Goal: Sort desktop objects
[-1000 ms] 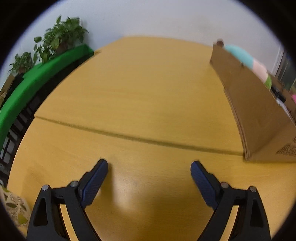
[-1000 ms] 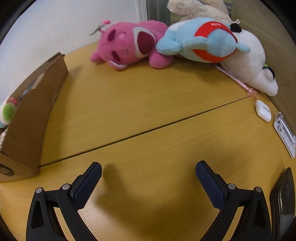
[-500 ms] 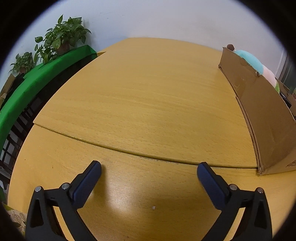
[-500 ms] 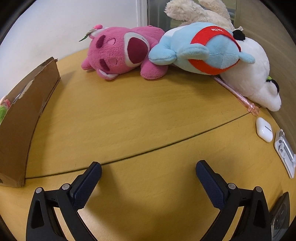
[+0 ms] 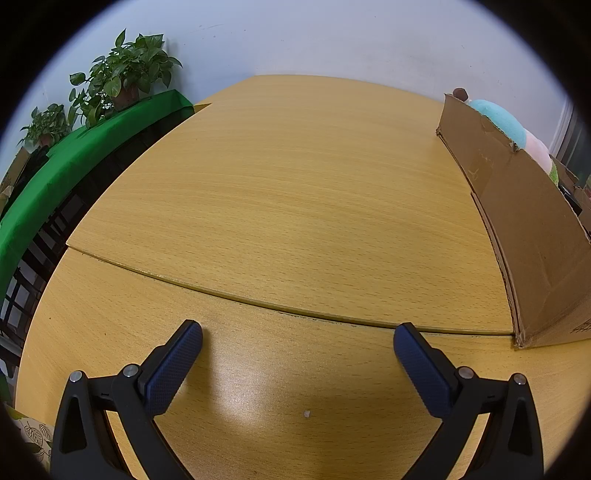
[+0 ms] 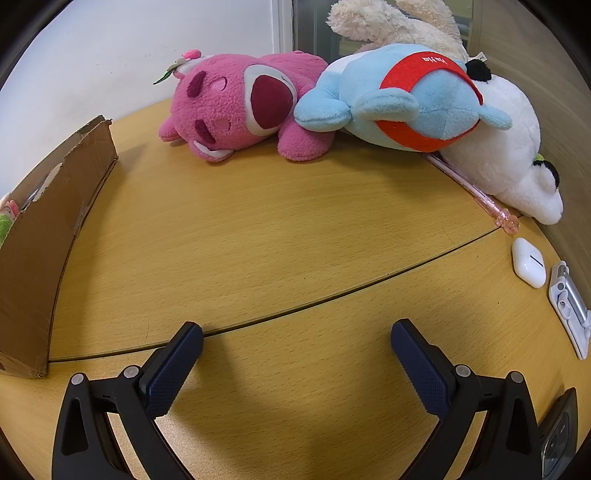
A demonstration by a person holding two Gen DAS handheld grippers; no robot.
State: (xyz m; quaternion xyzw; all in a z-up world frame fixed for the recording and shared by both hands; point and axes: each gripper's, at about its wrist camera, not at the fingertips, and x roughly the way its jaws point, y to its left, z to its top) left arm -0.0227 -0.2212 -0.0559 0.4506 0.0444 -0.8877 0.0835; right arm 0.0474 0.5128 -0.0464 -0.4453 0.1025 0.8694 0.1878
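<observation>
In the right wrist view a pink plush bear [image 6: 240,107], a blue plush with a red band [image 6: 402,103] and a white plush [image 6: 506,147] lie at the far edge of the wooden table [image 6: 258,236]. A cream plush [image 6: 388,26] lies behind them. A cardboard box [image 6: 44,236] stands at the left; it also shows in the left wrist view [image 5: 517,225] with soft toys inside. My right gripper [image 6: 295,347] is open and empty, well short of the plushes. My left gripper [image 5: 297,349] is open and empty over bare table.
A pink pen [image 6: 476,192], a white earbud case [image 6: 529,262], a white clip device [image 6: 569,306] and a phone [image 6: 557,439] lie along the right edge. A green-covered shelf [image 5: 85,147] with potted plants [image 5: 122,74] stands left of the table.
My right gripper has moved forward toward the plushes, which look larger and nearer. My left gripper has swung left, so the box sits farther right, and its fingers have opened slightly wider.
</observation>
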